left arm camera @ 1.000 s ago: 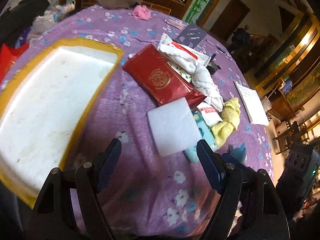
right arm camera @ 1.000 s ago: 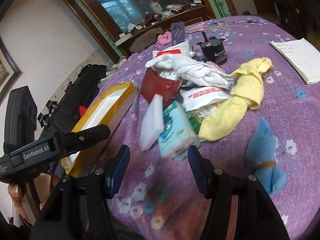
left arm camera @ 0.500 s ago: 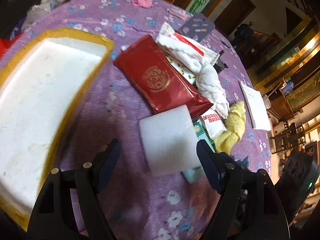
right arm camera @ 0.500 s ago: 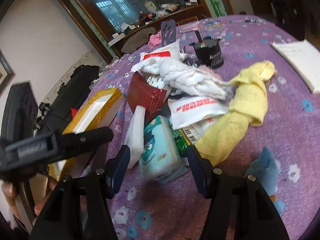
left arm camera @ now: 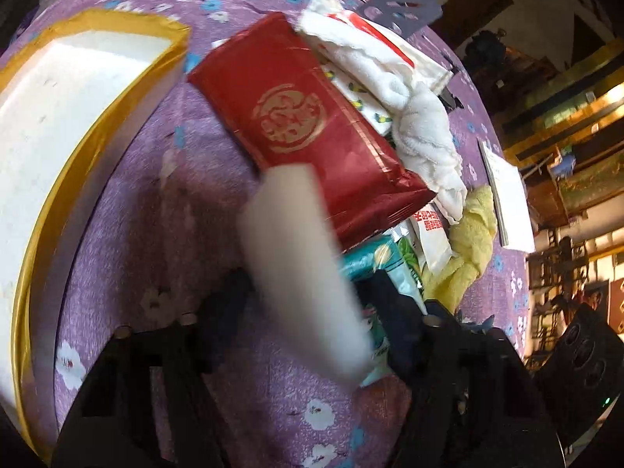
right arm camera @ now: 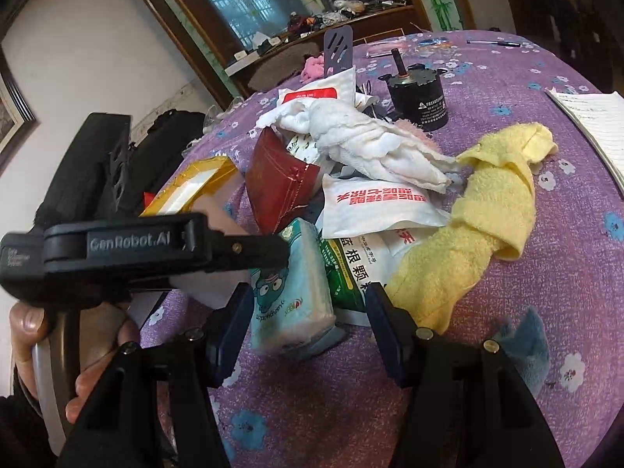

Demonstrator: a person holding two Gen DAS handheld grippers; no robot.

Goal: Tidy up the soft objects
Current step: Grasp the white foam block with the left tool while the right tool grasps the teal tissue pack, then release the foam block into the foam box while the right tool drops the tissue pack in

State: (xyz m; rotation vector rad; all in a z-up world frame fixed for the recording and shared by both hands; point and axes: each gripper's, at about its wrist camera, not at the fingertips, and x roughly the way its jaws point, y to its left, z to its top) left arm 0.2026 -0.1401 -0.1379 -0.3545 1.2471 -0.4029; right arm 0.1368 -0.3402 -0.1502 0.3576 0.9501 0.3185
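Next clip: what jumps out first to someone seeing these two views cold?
A blurred white foam pad fills the middle of the left view, sitting between the jaws of the left tool as they close. Behind it lies a red packet with a gold seal. In the right view, a yellow towel sprawls across the purple flowered tablecloth, right of the pile.

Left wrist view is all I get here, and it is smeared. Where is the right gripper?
Observer: The right gripper is open, with one finger on either side of the teal tissue pack and neither pad pressing on it.
Operator: Is anything hard hidden in that pile?
Observer: Yes. A black motor stands upright on the table behind the white towel.
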